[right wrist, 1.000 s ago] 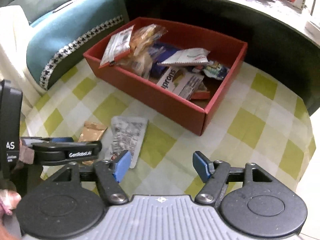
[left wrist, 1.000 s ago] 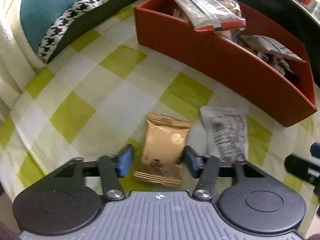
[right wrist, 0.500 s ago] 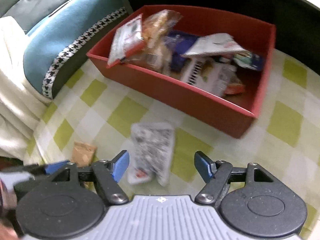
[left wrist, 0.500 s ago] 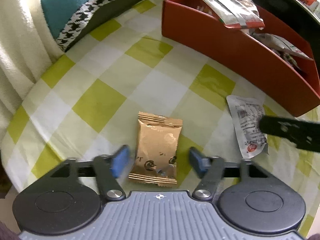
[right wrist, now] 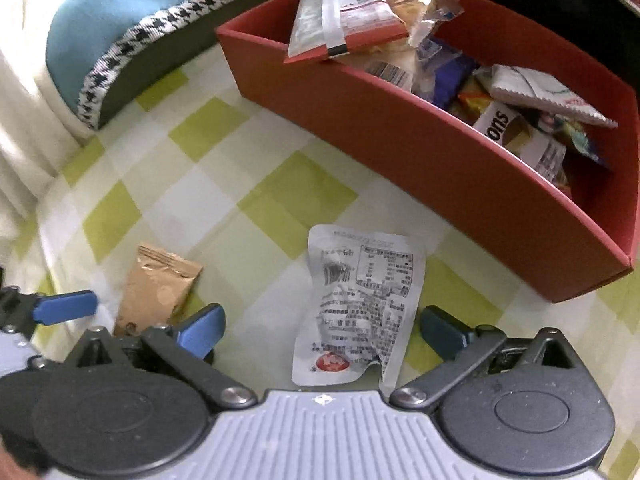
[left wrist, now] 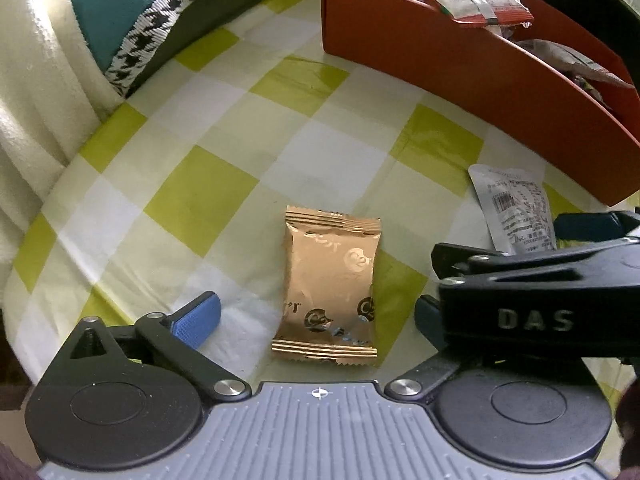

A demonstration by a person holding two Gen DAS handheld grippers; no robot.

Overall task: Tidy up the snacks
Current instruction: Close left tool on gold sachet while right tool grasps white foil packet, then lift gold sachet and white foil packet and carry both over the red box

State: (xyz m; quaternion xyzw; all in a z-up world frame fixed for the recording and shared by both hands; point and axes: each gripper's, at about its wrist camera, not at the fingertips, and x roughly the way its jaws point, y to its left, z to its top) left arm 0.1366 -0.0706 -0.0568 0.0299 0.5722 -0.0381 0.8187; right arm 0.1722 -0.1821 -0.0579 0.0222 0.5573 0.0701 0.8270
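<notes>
A gold snack packet lies flat on the green checked cloth between the blue fingers of my open left gripper; it also shows in the right wrist view. A silver printed packet lies between the fingers of my open right gripper, and also shows in the left wrist view. The right gripper's body crosses the left wrist view's right side and hides part of my left gripper's right finger. A red box holding several snack packets stands beyond both.
A teal cushion with houndstooth trim lies at the back left. A cream blanket drapes along the left. The checked cloth covers the table between the packets and the box. A dark surface rises behind the box.
Both grippers have come down closer to the table. The right gripper swung left and now frames the silver packet. The left gripper's fingers have opened wider around the gold packet.
</notes>
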